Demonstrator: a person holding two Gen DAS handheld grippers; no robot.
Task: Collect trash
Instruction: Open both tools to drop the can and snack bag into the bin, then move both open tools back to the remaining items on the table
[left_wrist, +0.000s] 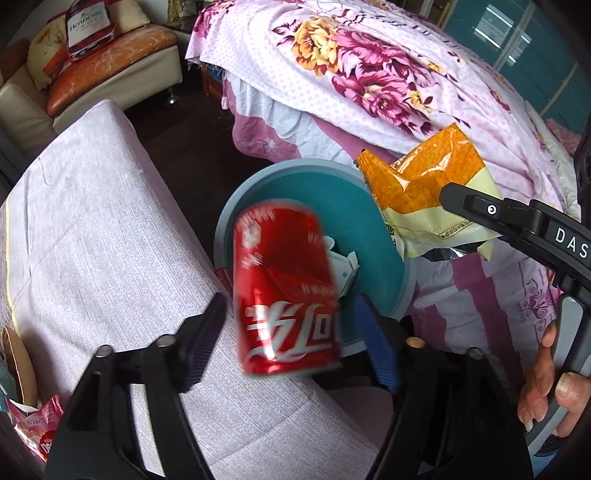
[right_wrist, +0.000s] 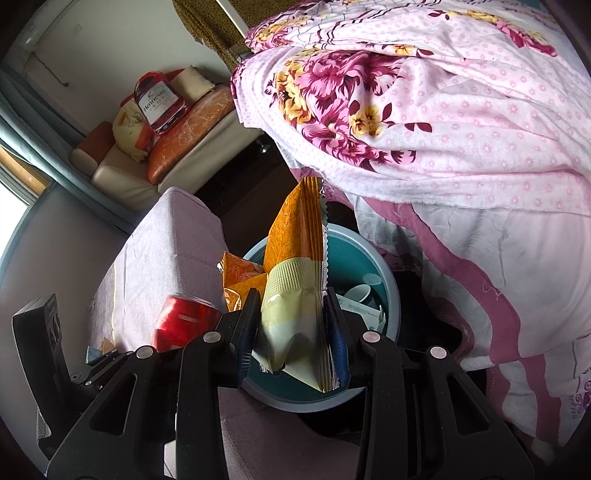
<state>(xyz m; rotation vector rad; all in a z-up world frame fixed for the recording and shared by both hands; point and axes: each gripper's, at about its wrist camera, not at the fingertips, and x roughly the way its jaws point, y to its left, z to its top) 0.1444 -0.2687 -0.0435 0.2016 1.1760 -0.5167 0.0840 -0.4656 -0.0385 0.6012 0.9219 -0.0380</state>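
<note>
So the crushed red aluminium soda can (left_wrist: 286, 291) is blurred and sitting loose between the left gripper (left_wrist: 291, 343) jaws, which are spread apart, right at the rim of the round teal plastic trash bin (left_wrist: 314, 192), so I'd say it's the drop-off step. The right gripper (right_wrist: 291, 332) is clamped on one orange-and-cream foil snack bag (right_wrist: 295, 280) over that bin, so next it just needs to let go. Count: one can, one held bag, one bin, plus one pink wrapper (left_wrist: 37, 424) on the lilac cloth-covered seat (left_wrist: 110, 221).

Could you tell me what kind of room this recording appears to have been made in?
Most likely a lived-in bedroom or bed-sitting room at home. A floral bedsheet drapes over what looks like a bed, a cushioned sofa stands by the wall, and a teal trash bin sits on the dark floor.
</note>
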